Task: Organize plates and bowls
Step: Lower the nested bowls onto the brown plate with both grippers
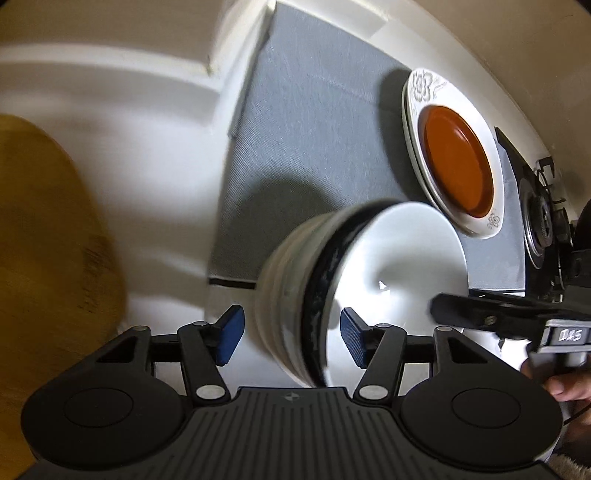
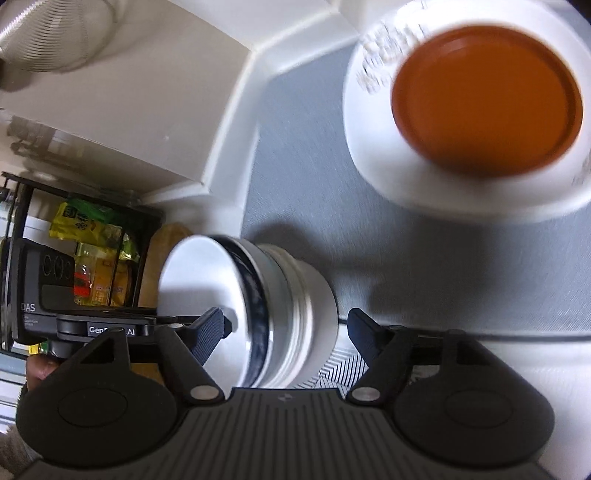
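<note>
A stack of white bowls [image 1: 295,280] with a dark band near the rim sits between the two fingers of my left gripper [image 1: 291,334], which is open around it, blue pads apart from its sides. The same stack [image 2: 273,314] sits between the fingers of my right gripper [image 2: 286,332], also open, coming from the opposite side. A small orange plate [image 1: 458,162] lies on white floral-rimmed plates [image 1: 424,96] on the grey mat [image 1: 314,147]. It also shows in the right wrist view [image 2: 484,99], blurred.
A white counter wall [image 1: 129,92] borders the mat. A wooden board [image 1: 44,240] lies at the left. A gas burner [image 1: 539,225] is at the right. A rack with yellow packets [image 2: 92,251] and a wire strainer [image 2: 55,33] are at the left in the right wrist view.
</note>
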Demonstrator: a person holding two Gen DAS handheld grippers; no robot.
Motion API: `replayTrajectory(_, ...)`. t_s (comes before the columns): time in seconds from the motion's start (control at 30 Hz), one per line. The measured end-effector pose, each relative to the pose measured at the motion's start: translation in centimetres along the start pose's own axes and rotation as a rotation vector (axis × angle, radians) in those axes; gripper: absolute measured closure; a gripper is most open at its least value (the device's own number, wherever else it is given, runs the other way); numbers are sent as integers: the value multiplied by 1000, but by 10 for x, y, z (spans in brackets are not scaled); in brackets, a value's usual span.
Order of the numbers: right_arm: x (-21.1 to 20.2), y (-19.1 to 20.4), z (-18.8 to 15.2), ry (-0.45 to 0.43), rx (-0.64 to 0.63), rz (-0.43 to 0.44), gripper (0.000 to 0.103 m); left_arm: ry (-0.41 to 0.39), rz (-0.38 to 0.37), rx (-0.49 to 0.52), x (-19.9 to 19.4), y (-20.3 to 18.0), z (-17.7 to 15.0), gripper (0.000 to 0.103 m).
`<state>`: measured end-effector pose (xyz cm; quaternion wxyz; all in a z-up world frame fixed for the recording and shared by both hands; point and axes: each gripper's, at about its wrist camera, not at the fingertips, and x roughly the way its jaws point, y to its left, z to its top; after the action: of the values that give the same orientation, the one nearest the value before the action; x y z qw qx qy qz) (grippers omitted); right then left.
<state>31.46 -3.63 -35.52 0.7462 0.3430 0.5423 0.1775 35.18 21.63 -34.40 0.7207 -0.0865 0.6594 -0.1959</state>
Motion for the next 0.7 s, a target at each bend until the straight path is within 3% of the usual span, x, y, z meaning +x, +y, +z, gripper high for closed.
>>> replayTrajectory(0.2,23,-12,-10,51,59,35,25,13,-32,-3,12,-1,-2,37)
replayTrajectory(0.3,27,-17,-13,51,89,63,35,11,-29,17,12,-3,-4,36)
replayTrajectory(0.57,20,-9,-14,15,60,28,47,21,-38,53,-1,-2,-5,54)
replayTrajectory(0.7,18,-5,-13,3,56,19,50,13,-26,78,-4,-6,-6,57)
